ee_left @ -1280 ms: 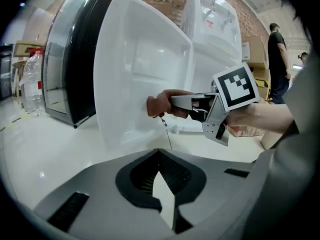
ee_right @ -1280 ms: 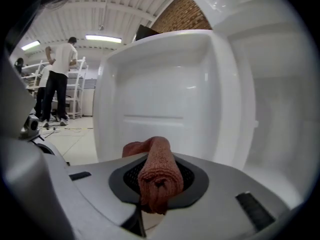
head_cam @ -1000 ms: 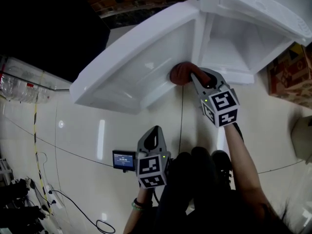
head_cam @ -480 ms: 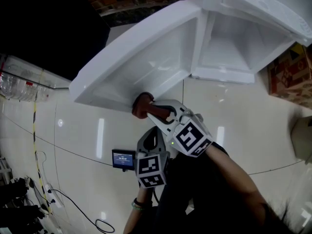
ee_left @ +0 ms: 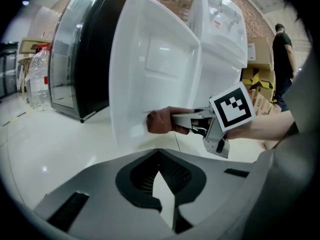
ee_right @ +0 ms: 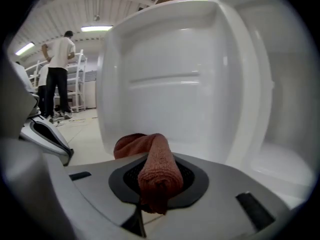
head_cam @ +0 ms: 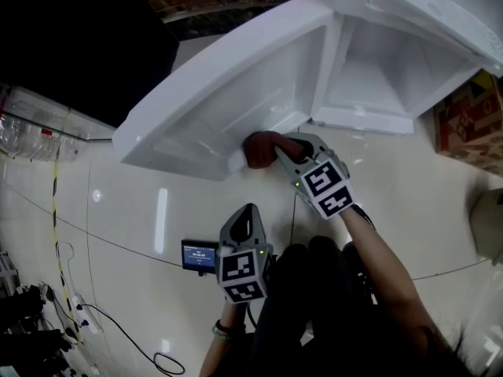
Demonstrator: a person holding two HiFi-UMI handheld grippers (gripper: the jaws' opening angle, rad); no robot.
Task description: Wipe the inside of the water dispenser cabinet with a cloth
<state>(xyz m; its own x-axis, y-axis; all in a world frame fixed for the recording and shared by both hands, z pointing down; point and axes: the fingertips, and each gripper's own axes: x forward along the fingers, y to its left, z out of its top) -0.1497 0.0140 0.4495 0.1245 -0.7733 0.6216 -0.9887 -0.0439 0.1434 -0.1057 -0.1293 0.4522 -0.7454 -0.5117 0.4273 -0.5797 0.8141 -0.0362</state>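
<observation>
The white water dispenser cabinet (head_cam: 369,77) stands with its door (head_cam: 228,108) swung wide open. My right gripper (head_cam: 277,149) is shut on a rust-red cloth (head_cam: 258,148) and holds it against the lower edge of the door's inner face. In the right gripper view the cloth (ee_right: 156,169) runs rolled between the jaws, with the door's recessed panel (ee_right: 170,84) just ahead. My left gripper (head_cam: 245,225) hangs low and apart from the cabinet, jaws closed with nothing between them. The left gripper view shows the cloth (ee_left: 161,121) at the door's bottom edge.
A black glass-fronted cabinet (ee_left: 75,54) stands behind the door. Water bottles (head_cam: 23,136) and cables (head_cam: 94,320) lie at the left on the glossy floor (head_cam: 126,218). Cardboard boxes (head_cam: 471,108) sit to the right. People (ee_right: 59,74) stand far off.
My right gripper with the cloth swept left along the door's lower edge, then came back partway to the right. The left gripper stayed put.
</observation>
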